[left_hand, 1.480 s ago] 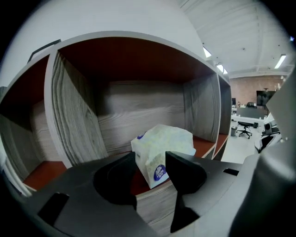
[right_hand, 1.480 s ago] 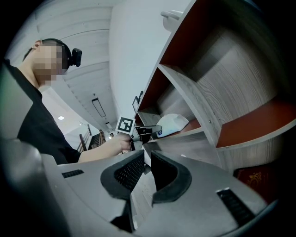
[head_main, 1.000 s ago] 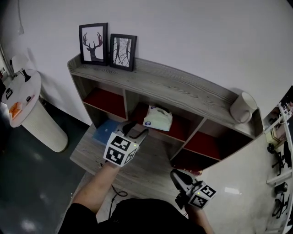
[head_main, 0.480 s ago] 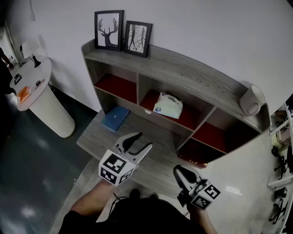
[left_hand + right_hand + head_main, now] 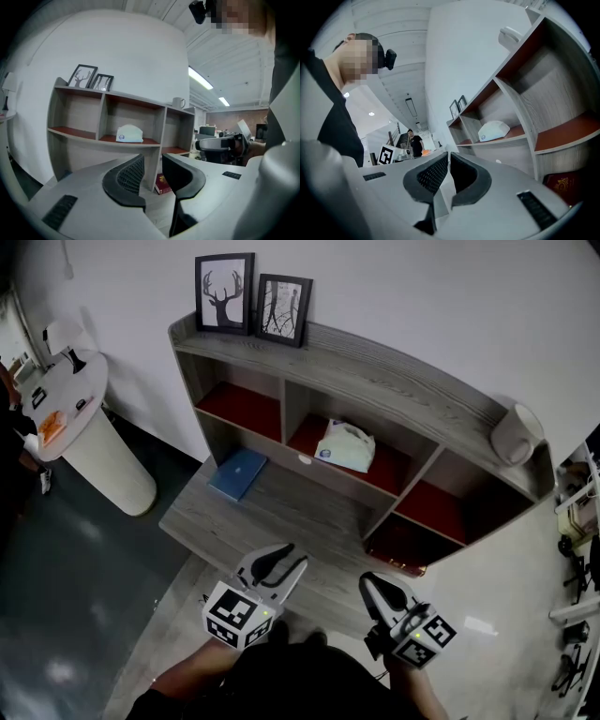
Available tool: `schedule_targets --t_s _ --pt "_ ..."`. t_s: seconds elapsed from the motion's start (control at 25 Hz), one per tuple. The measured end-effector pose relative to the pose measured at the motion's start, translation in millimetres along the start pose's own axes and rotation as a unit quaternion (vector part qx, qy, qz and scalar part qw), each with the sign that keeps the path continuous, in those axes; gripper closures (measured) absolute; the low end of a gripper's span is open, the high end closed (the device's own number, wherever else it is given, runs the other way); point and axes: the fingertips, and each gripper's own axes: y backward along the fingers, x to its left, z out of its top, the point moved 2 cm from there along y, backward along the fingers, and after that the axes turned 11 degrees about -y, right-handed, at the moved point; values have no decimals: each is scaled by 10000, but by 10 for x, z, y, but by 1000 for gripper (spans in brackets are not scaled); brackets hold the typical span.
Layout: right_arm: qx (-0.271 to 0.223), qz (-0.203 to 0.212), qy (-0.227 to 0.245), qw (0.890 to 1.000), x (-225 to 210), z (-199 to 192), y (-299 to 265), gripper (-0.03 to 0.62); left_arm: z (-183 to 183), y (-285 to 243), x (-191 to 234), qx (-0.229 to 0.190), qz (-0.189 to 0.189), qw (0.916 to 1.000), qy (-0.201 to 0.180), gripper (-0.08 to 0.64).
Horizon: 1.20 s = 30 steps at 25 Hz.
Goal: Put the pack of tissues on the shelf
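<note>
Pack of tissues [image 5: 345, 445] lies on the shelf [image 5: 394, 390], at one o'clock from the empty left gripper [image 5: 281, 559], whose spread jaws have just been closing. The right gripper [image 5: 373, 582] is pressed together.

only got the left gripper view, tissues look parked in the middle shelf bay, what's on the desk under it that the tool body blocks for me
Observer: A flat blue book lies on the grey wooden desk surface, in front of the bay to the left of the white pack of tissues.
Operator: ok and is the right tool carrying anything
Observer: No. The right tool is shut with nothing between its jaws, near the desk's front edge.
</note>
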Motion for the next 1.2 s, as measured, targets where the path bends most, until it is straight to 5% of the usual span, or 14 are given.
schedule_targets --t_s 0.48,1.2 --pt "-179 12 181 9997 123 86 2 572 17 71 -185 -82 -11 9998 -181 526" --pt "54 -164 378 9991 39 2 44 575 -58 89 -184 49 11 10000 -68 529"
